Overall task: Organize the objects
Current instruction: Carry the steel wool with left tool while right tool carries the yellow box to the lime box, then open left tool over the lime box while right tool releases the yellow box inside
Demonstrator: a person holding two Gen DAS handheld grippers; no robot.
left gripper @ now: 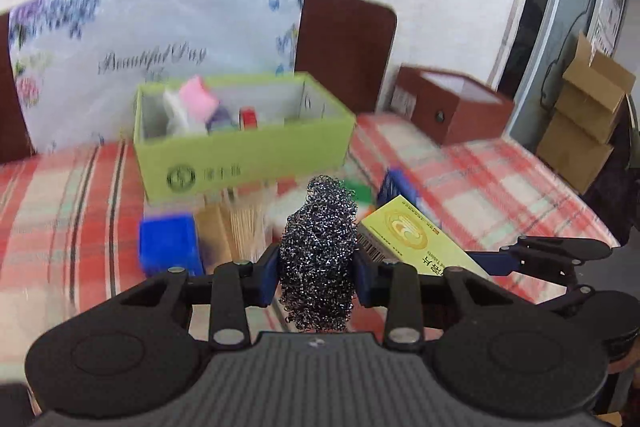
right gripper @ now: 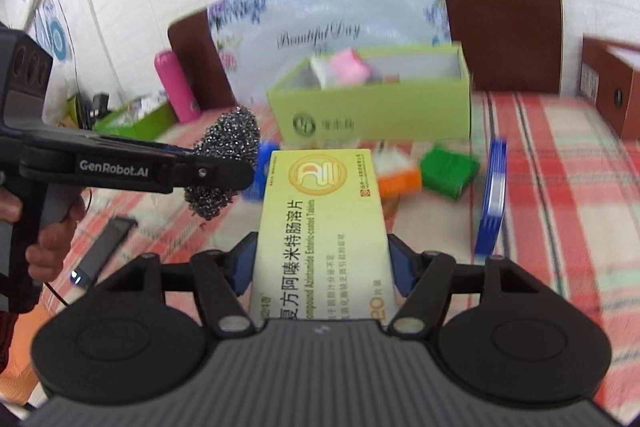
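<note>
The steel-wool scourer (left gripper: 318, 259) sits squeezed between the left gripper (left gripper: 318, 269)'s blue pads, raised above the checked tablecloth (left gripper: 60, 195). Beside it, the right gripper (right gripper: 322, 263) clamps a yellow medicine box (right gripper: 320, 211). Beyond both stands an open green box (left gripper: 244, 147) holding small items.

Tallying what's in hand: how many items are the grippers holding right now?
2. A steel scourer in the left gripper; a yellow medicine box in the right gripper.
</note>
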